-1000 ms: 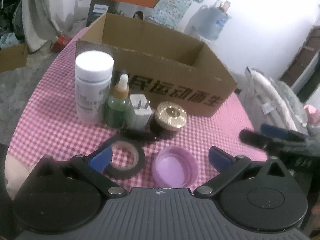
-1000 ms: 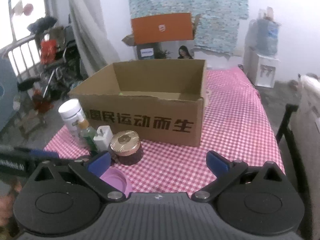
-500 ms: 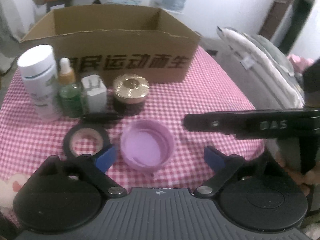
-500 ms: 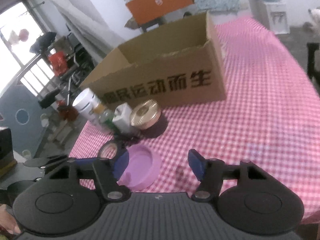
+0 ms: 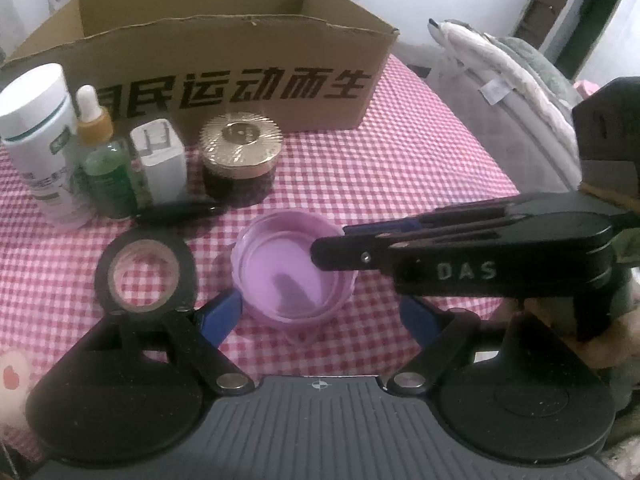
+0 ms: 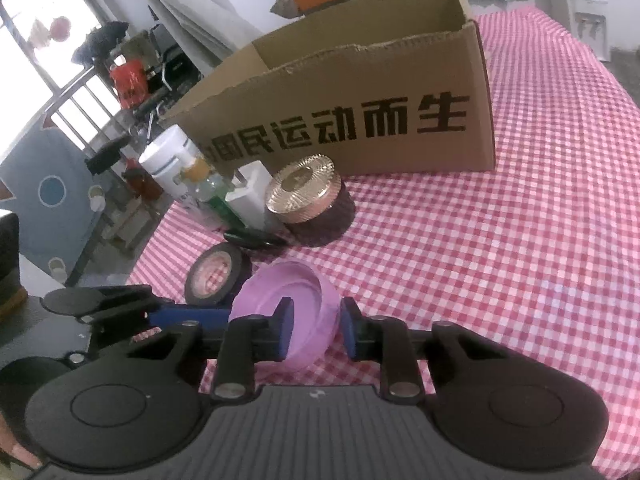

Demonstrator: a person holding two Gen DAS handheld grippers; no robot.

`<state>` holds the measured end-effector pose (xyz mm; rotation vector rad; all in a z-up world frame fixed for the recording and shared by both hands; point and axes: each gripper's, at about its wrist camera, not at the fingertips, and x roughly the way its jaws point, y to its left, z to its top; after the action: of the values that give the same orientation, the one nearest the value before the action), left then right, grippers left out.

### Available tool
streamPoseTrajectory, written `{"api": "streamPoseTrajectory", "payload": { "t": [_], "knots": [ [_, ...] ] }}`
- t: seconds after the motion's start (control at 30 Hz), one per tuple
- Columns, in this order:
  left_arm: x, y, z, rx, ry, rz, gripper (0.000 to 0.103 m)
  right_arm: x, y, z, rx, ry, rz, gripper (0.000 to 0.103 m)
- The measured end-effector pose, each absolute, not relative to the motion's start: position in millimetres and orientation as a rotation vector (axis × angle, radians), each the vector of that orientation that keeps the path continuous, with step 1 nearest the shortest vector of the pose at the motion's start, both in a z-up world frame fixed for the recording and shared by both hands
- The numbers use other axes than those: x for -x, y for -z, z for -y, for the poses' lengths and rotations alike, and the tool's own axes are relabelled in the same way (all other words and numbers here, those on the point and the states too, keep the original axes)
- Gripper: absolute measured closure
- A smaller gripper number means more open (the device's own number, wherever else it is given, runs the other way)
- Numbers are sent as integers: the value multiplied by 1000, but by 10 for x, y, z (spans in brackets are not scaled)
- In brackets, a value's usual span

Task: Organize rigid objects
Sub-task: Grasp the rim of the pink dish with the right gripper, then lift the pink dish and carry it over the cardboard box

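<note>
A purple lid [image 5: 288, 280] lies open side up on the checked cloth, near the front edge. In the right wrist view my right gripper [image 6: 316, 328] is closing on the purple lid [image 6: 276, 288]. One pad sits inside the rim and one outside, both against the wall, and the lid looks tilted. From the left wrist view the right gripper [image 5: 332, 246] reaches in from the right over the lid's rim. My left gripper [image 5: 320, 316] straddles the lid from the near side. Its jaws are narrowing, and the right pad is still clear of the lid.
Behind the lid lie a black tape roll [image 5: 146, 272] and a black pen-like stick [image 5: 180, 212]. Further back stand a white bottle [image 5: 36, 140], a green dropper bottle [image 5: 106, 172], a white charger [image 5: 160, 160] and a gold-capped jar [image 5: 240, 160]. An open cardboard box [image 5: 240, 60] stands behind those.
Both grippers have come down and in toward the purple lid. The right jaws went from wide open to pinching its rim. The left jaws narrowed a little.
</note>
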<state>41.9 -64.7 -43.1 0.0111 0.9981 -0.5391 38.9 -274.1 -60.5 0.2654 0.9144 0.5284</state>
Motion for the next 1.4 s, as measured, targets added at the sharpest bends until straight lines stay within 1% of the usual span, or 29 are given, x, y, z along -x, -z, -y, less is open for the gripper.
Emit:
{"api": "streamPoseTrajectory", "payload": {
  "t": [0.5,0.7,0.9,1.07,1.23,1.3,1.4],
  "knots": [
    [-555,413,1272,-71,749,-976,16,-270,622,3436,-331,-346,-885,77],
    [-509,328,1146,-62,729,-941,16,-238,533,3551,-352,-326,-843,76],
    [-511,322,1040,-46,705,-941,15,-275,582,3523,-369,-327,-867,76],
    [-526,345,1102,-84,723,-945,13,-265,624,3430,-351,-327,-888,76],
    [-579,425,1237,-154,731,-957,13,-273,667,3407,-344,-326,-901,76],
    [-603,447,1261,-161,729,-958,13,-274,676,3404,-342,-330,-896,76],
    [-619,454,1278,-167,726,-947,17,-286,687,3404,-348,-341,-893,76]
  ]
}}
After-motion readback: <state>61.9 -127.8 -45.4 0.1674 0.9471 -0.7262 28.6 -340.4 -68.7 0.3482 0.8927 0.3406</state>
